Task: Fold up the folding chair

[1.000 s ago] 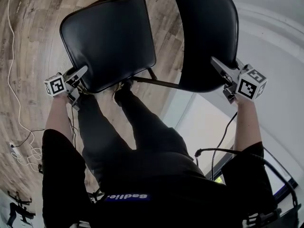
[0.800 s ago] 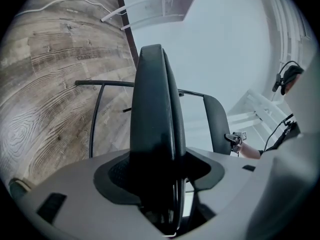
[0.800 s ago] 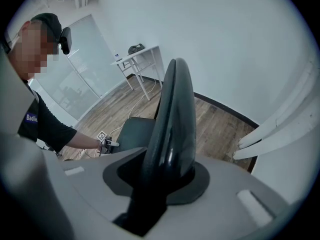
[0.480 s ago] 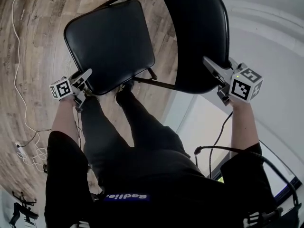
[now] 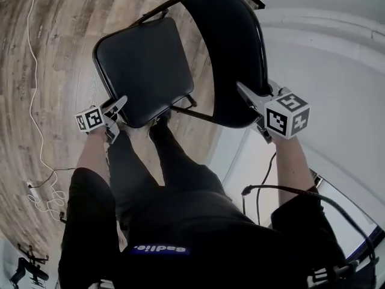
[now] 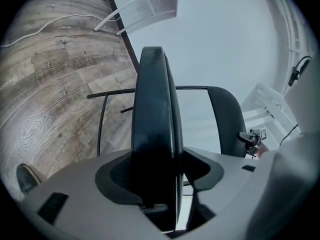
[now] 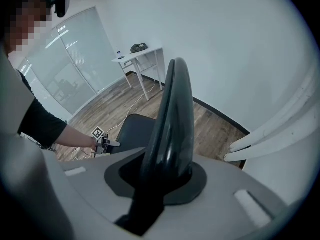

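Two claws; left (image 5: 119, 106), seat (image 5: 144, 65); right (image 5: 245, 94) tightening on backrest (image 5: 231, 47)

This looks like an office or a test room rather than a home. The floor (image 5: 60, 53) is grey-brown wood-look plank. The walls (image 7: 240, 44) are bare white with a dark skirting board (image 6: 123, 34), and one side is a tall glass partition (image 7: 75, 69). Furniture is sparse: a small white table (image 7: 140, 55) by the wall and a black folding chair (image 5: 144, 71). Loose cables (image 5: 42, 192) lie on the floor. What sits on the table is too small to tell.
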